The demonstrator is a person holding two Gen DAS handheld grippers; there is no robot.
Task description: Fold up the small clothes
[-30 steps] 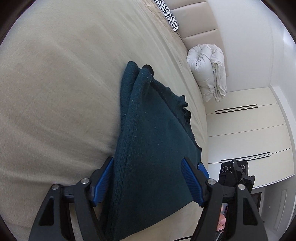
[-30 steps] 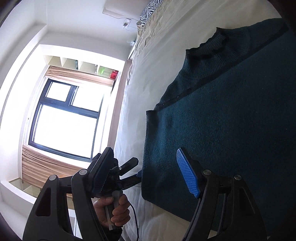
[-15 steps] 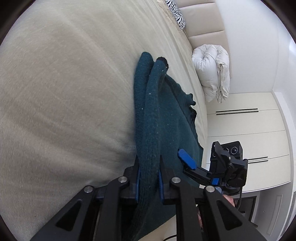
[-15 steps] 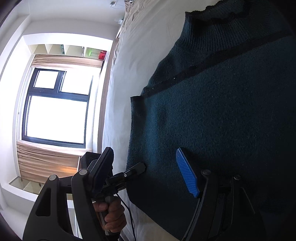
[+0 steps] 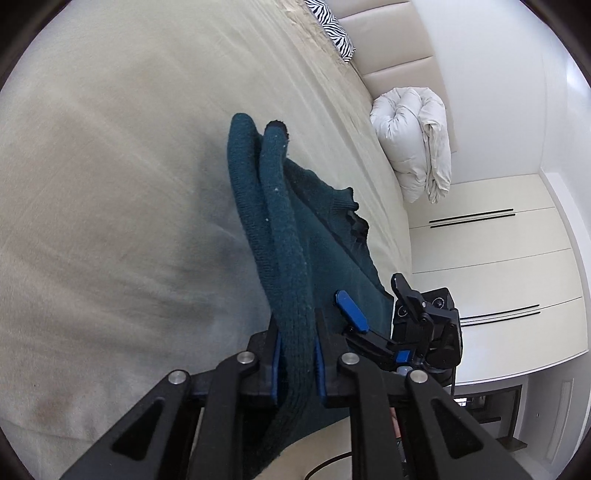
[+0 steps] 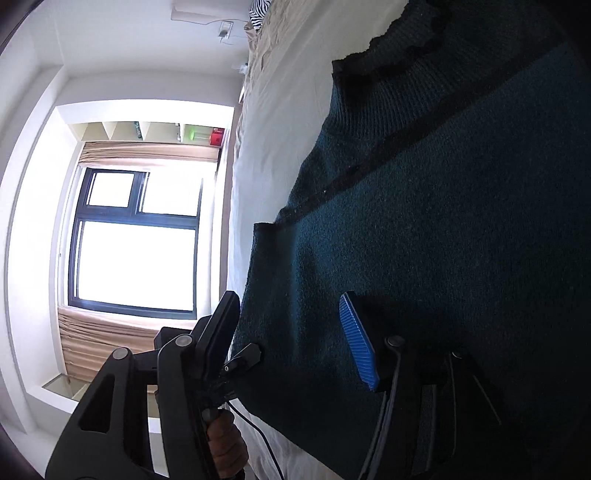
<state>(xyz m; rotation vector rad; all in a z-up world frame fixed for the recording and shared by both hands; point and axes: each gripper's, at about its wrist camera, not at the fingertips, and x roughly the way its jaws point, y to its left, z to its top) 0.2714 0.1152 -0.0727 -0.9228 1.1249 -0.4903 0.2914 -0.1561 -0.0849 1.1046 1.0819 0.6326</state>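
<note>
A dark teal knitted sweater (image 5: 303, 236) lies on a beige bed (image 5: 110, 184). My left gripper (image 5: 295, 363) is shut on the sweater's near edge and holds a bunched fold of it raised off the bed. In the right wrist view the sweater (image 6: 443, 221) fills the right side, flat on the bed. My right gripper (image 6: 291, 332) is open with its jaws astride the sweater's near edge; the blue pad (image 6: 358, 343) rests over the fabric. The right gripper also shows in the left wrist view (image 5: 373, 325), open beside the sweater.
A rolled white duvet (image 5: 413, 147) and a zebra-print pillow (image 5: 332, 26) lie at the head of the bed. White wardrobe doors (image 5: 487, 258) stand to the right. A bright window (image 6: 136, 236) with beige curtains is beyond the bed's other side.
My left gripper closed on the sweater's edge and lifted it into a bunched fold. My right gripper moved in along the near edge and stayed open.
</note>
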